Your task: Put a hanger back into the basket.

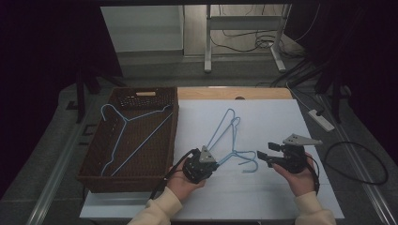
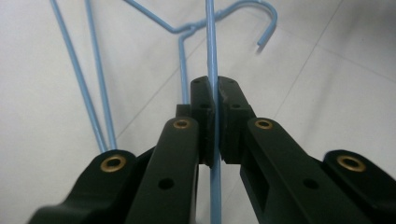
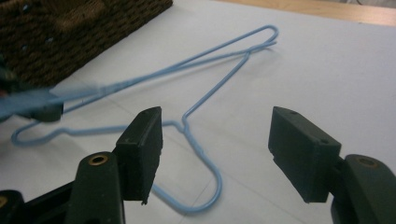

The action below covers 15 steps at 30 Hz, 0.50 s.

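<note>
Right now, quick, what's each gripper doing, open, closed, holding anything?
Left gripper: shut on the blue wire hanger lying on the white table.
Right gripper: open, holding nothing, jaws apart above the hanger's hook.

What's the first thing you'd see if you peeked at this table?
The blue wire hangers on the white table, right in the middle, catch the eye first; the left tool is shut on a wire of one. The right tool sits open beside their hooks. At the left, a brown woven basket holds one more blue hanger.
</note>
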Each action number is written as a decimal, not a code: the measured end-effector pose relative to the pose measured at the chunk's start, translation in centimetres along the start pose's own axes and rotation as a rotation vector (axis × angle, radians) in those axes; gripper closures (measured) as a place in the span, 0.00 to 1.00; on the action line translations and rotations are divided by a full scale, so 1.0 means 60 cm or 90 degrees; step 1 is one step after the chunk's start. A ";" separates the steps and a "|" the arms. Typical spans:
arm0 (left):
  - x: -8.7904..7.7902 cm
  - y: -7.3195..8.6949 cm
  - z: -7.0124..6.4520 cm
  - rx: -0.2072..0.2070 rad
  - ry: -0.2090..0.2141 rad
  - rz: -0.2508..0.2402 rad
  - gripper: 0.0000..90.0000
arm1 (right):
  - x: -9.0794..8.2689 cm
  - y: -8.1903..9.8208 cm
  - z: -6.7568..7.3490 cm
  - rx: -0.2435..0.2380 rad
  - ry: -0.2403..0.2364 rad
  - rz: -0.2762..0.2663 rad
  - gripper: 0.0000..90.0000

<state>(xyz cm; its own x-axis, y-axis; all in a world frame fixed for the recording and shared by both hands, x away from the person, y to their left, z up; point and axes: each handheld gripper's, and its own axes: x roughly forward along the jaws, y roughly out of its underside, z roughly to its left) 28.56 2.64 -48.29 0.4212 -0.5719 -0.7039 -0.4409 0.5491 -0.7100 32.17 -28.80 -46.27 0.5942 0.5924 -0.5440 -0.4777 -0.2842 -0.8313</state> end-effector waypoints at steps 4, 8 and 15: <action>-0.014 -0.006 0.005 -0.010 -0.007 -0.018 0.96 | 0.000 0.008 0.007 -0.023 -0.002 0.012 0.39; -0.028 -0.010 0.009 -0.015 -0.017 -0.036 0.96 | 0.002 0.018 0.008 -0.026 -0.001 0.015 0.38; -0.046 -0.015 0.007 -0.013 -0.018 -0.057 0.97 | 0.002 0.026 0.009 -0.026 0.003 0.020 0.38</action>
<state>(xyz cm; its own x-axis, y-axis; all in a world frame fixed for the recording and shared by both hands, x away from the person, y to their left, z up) 28.15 3.98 -45.73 0.4815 -0.6010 -0.6380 -0.4163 0.4837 -0.7699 31.14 -28.75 -47.59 0.5827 0.5787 -0.5705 -0.4695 -0.3334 -0.8176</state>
